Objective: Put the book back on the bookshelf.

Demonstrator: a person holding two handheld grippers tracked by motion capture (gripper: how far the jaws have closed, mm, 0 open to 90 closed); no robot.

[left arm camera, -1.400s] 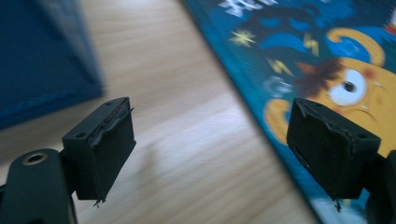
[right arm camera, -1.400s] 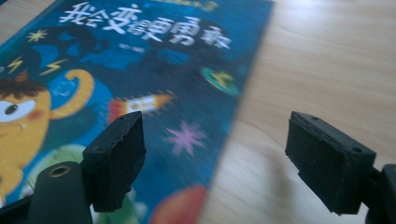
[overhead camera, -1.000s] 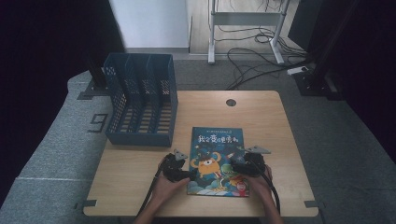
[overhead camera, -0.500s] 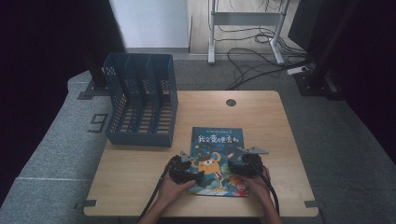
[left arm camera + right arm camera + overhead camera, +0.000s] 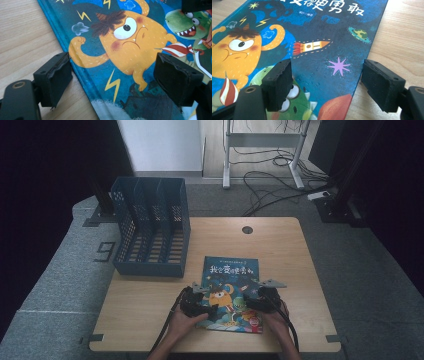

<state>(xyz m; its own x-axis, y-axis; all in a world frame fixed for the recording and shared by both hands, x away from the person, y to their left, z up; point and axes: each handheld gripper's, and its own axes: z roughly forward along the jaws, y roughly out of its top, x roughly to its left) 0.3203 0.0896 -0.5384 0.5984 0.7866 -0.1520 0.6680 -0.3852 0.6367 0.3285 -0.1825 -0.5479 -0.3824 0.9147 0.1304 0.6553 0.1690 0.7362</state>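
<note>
Seen from above: a light wooden table (image 5: 150, 305) with a flat, blue-covered picture book (image 5: 231, 270) lying face up near its front edge, right of centre, cover showing an orange cartoon monster, a green dinosaur and white Chinese title characters. Behind and to the left of the book, well apart from it, a dark blue perforated plastic file rack (image 5: 150, 232) with upright dividers, standing at the table's back left. Near the table's far edge, a small round cable hole (image 5: 247, 229). On the grey floor beyond, tangled black cables (image 5: 270, 177). At the book's near end, two hand-held black grippers: left gripper (image 5: 112, 75) over the book's left edge, right gripper (image 5: 327, 80) over its right edge. From the left gripper view: jaws spread wide, one pad over bare wood just beside the book's edge, the other above the cover, nothing clamped. From the right gripper view: jaws wide apart but just narrowing a little, one pad above the dinosaur on the cover, the other over the wood beside the book's right edge, book edge between them, no pad pressing on it.
</note>
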